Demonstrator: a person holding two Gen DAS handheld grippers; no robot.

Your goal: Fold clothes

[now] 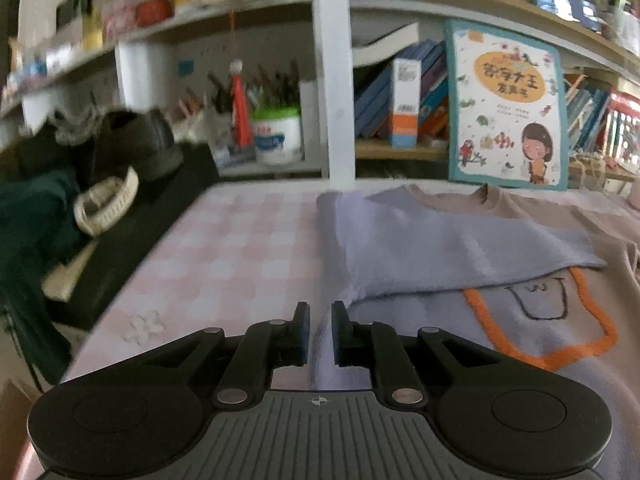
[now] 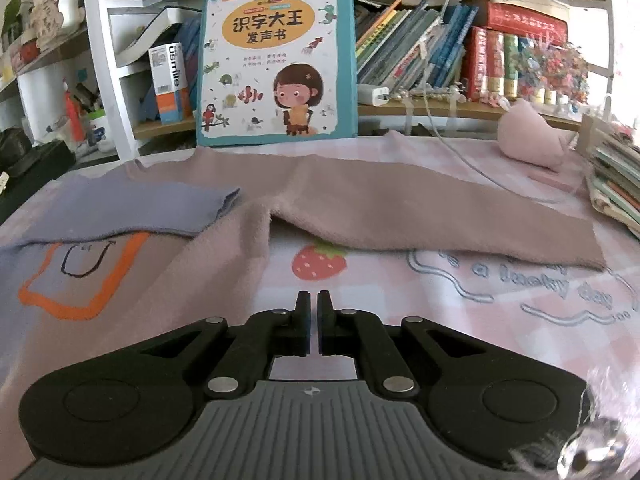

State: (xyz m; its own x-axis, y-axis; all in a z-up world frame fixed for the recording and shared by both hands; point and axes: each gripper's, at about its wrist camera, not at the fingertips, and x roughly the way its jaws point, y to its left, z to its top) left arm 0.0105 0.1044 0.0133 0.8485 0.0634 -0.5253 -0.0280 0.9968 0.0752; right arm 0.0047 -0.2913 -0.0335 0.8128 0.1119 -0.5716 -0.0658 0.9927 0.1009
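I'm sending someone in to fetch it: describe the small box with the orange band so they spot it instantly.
Start at the white shelving unit behind the pink checked table. On its low wooden shelf, left of the big teal-bordered children's picture book, stands the upright white carton. Unlike the leaning blue books beside it, it reads "usmile" and has an orange band.

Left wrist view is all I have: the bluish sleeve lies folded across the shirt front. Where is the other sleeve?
Observer: The other sleeve lies stretched out flat to the right on the tablecloth, not yet folded.
Operator: And the right gripper?
Observer: The right gripper is shut and empty, pointing at a strawberry print just beside the shirt.
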